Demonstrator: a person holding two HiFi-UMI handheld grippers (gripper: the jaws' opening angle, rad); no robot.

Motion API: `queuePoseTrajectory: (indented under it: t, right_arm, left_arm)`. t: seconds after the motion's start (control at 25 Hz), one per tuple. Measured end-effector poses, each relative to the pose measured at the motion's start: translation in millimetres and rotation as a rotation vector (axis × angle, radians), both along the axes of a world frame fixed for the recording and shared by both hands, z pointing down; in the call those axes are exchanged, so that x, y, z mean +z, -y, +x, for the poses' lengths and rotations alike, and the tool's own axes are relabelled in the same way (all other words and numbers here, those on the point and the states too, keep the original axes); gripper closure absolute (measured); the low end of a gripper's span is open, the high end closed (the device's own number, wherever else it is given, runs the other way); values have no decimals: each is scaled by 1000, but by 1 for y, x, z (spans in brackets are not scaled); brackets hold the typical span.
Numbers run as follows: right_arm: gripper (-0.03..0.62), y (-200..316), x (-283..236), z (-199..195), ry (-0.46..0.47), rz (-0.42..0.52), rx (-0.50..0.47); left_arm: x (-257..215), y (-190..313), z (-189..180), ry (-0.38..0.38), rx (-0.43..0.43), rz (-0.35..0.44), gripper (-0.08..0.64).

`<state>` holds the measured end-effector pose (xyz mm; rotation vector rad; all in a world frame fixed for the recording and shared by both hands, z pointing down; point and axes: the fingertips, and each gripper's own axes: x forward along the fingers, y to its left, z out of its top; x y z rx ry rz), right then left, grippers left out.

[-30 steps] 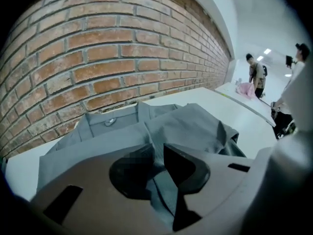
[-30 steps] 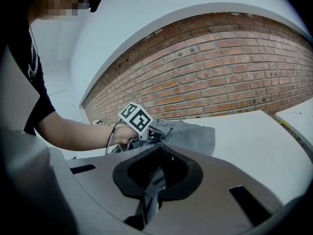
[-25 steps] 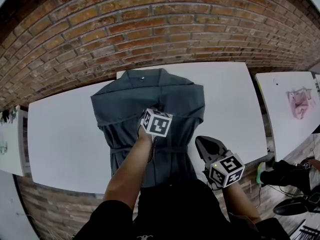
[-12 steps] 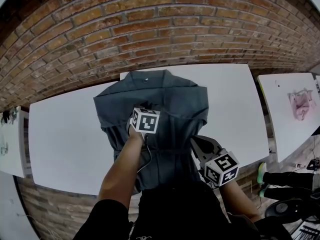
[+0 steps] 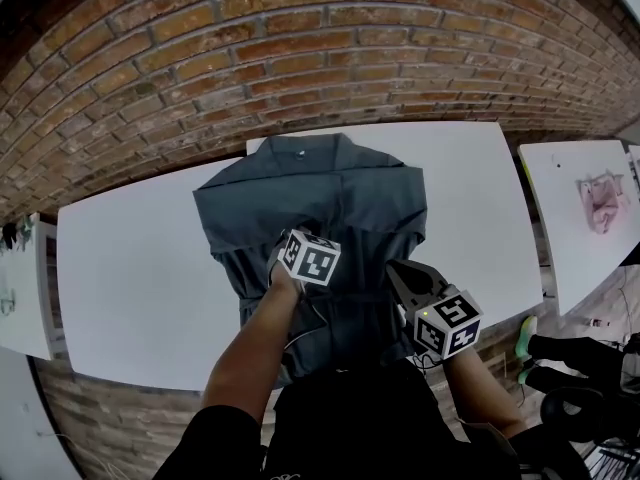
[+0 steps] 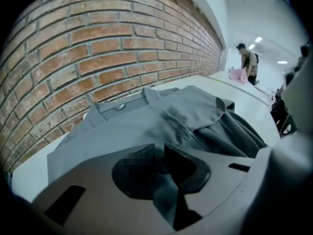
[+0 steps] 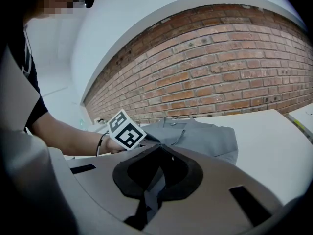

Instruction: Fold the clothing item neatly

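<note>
A dark grey collared garment [image 5: 330, 193] lies spread on the white table [image 5: 130, 268], collar toward the brick wall. My left gripper [image 5: 303, 240] sits over the garment's middle, its marker cube on top. In the left gripper view its jaws [image 6: 160, 155] are shut on a fold of the grey cloth [image 6: 146, 126]. My right gripper [image 5: 397, 270] is at the garment's front right side. In the right gripper view its jaws [image 7: 157, 158] are shut, with a strip of the grey fabric [image 7: 205, 136] pinched between them.
A brick wall [image 5: 300, 58] runs behind the table. Another white table at the right carries a pink cloth [image 5: 600, 203]. A further table edge [image 5: 15, 278] shows at the left. A person [image 6: 249, 62] stands far off by the pink cloth.
My left gripper swung left over the garment, then came back right and nearer to me. The garment sits slightly further right. My right gripper stayed at the front right side, still shut.
</note>
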<state>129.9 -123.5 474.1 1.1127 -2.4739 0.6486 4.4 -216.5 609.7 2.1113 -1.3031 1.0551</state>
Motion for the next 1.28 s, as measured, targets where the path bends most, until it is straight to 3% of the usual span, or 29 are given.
queuePoseTrajectory:
  t: [0.32,0.6,0.88,1.0,1.16,1.28]
  right_arm:
    - [591,-1,4,-47,-14,25,62]
    - [591,29,-10,-82,-90,94,-31]
    - [589,90,-7,-80,-143,90,-185]
    - [568,134,1,-72,-124,57,-222]
    - [514,200,19,-61,-146,26,-257]
    - [514,243,37,-57,-177,8,-284]
  left_arm:
    - [-30,-7,-85,-122,-40,29,499]
    - [-59,4,-144,-107,46,63,497]
    - [-81,42,-147,-61,133,135,491]
    - [-85,70,-145,-61,152,151,478]
    - [-79,112,-143,-146,153,118,432]
    - [-63,137,-142,-126,181,84,431]
